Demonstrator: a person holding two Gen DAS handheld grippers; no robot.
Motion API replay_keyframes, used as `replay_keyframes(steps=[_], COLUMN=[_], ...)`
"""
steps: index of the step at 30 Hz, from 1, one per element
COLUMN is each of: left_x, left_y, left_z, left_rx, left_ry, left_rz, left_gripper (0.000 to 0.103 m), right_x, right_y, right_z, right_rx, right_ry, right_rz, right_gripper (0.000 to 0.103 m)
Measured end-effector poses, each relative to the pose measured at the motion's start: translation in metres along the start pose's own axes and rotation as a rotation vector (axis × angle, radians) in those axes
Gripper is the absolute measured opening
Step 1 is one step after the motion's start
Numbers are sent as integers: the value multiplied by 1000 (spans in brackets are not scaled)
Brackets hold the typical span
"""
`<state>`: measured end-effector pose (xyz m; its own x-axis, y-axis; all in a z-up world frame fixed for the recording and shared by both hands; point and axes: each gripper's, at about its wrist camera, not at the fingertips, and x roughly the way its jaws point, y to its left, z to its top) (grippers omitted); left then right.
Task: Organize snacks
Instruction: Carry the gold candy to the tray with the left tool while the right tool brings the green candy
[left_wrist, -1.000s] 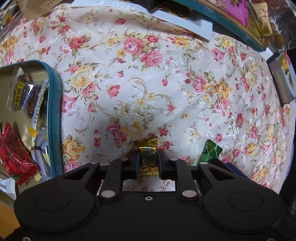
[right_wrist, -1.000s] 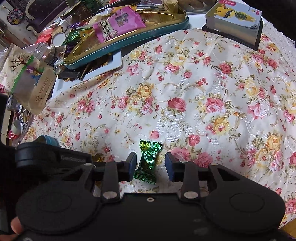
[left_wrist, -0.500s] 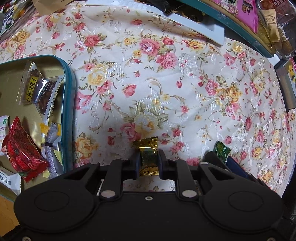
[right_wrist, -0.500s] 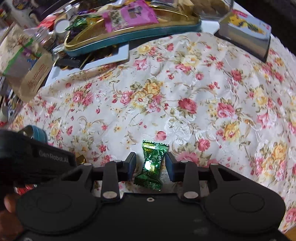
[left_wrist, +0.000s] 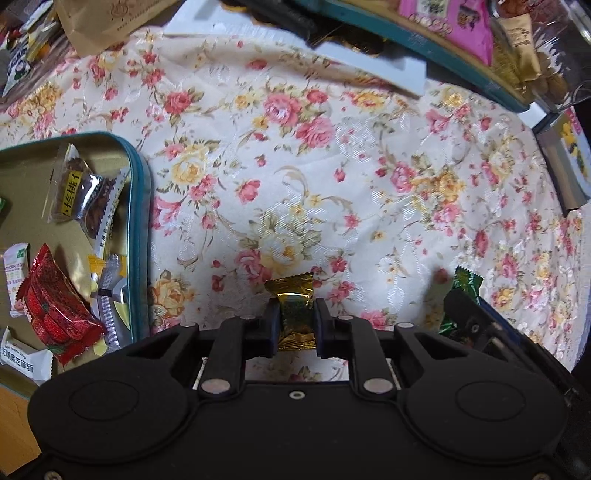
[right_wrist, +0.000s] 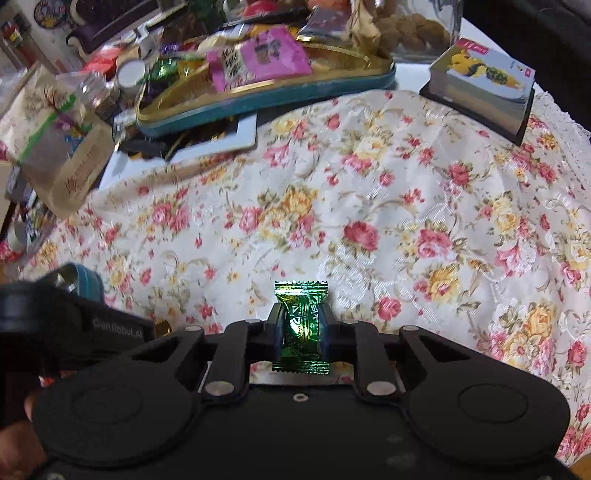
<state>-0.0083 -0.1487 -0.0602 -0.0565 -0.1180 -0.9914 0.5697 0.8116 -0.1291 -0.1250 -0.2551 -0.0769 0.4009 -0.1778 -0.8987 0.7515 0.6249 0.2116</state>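
Left gripper (left_wrist: 295, 319): jaws pinching a small gold foil-wrapped candy (left_wrist: 291, 314) by its middle, above the floral-patterned cloth (left_wrist: 332, 166) covering the worktop. Just to its left, an open teal-rimmed gold tin (left_wrist: 138, 221) holding a red crinkled snack packet (left_wrist: 55, 302) and a clear packet with a yellow label (left_wrist: 72, 190).

Right gripper (right_wrist: 302, 328): jaws just closed, now pinching a green foil-wrapped candy (right_wrist: 301, 326), wrapper ends sticking out above and below the pads. Beyond, at the far edge of the cloth (right_wrist: 369, 206), a second teal-rimmed gold tin (right_wrist: 266, 96) heaped with snacks, among them a pink packet (right_wrist: 255, 61). Right of it, a boxed stack of cards (right_wrist: 480, 85).
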Motion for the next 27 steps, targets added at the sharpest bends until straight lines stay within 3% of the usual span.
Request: replay_keyframes(steps=[5, 13, 27], left_x=[-35, -93, -160], left_y=[-6, 17, 101], left_z=[-1, 2, 3], left_rx=[23, 31, -4], left_ry=[-71, -231, -349], left_rz=[-13, 54, 199], left_gripper=[25, 25, 25], right_x=[-25, -60, -81], right_y=[-11, -15, 64], right_z=[15, 30, 31], right_rx=[84, 144, 27], right_ry=[-50, -125, -144], right_rz=[38, 93, 227], right_gripper=[21, 21, 21])
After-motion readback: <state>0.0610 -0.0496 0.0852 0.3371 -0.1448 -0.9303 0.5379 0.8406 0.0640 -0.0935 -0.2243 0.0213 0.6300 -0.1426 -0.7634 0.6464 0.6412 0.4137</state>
